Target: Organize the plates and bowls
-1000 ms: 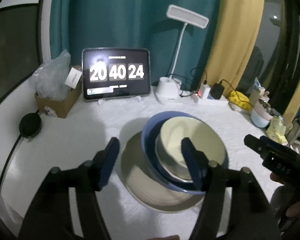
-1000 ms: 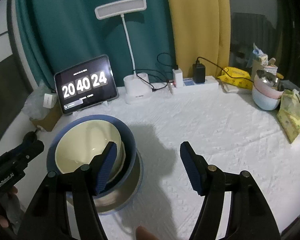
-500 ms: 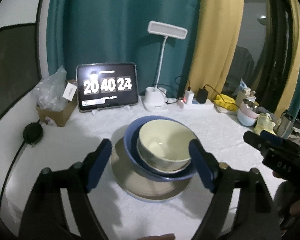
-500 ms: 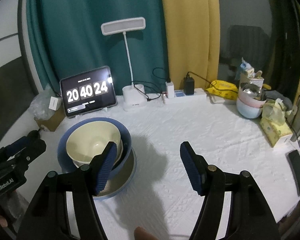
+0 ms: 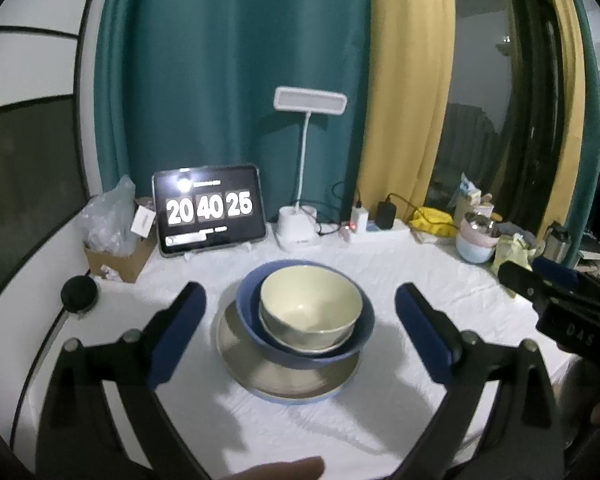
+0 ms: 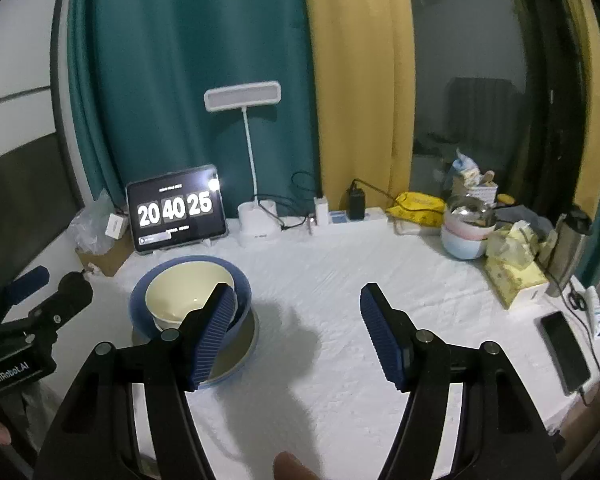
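On the white-covered table (image 5: 440,292) a single stack stood near the middle-left: a cream bowl (image 5: 310,307) nested inside a blue bowl (image 5: 305,322), which in turn sat tilted on a grey plate with a pale blue rim (image 5: 288,372). The left gripper (image 5: 300,336) was held short of the stack, its jaws opening and standing wide on either side of it in the view; the blue pads (image 5: 178,338) pressed on nothing, and the stack sat beyond the fingertips. The right gripper (image 6: 298,332) was likewise spread apart and empty, over bare cloth to the right of the stack, with its left pad overlapping the bowls only in line of sight. Along the back edge were a tablet clock (image 5: 211,216), a white desk lamp (image 5: 300,200) and a power strip (image 6: 340,216). At the far right stood a separate pile of pastel bowls (image 6: 466,232), well apart from the stack.
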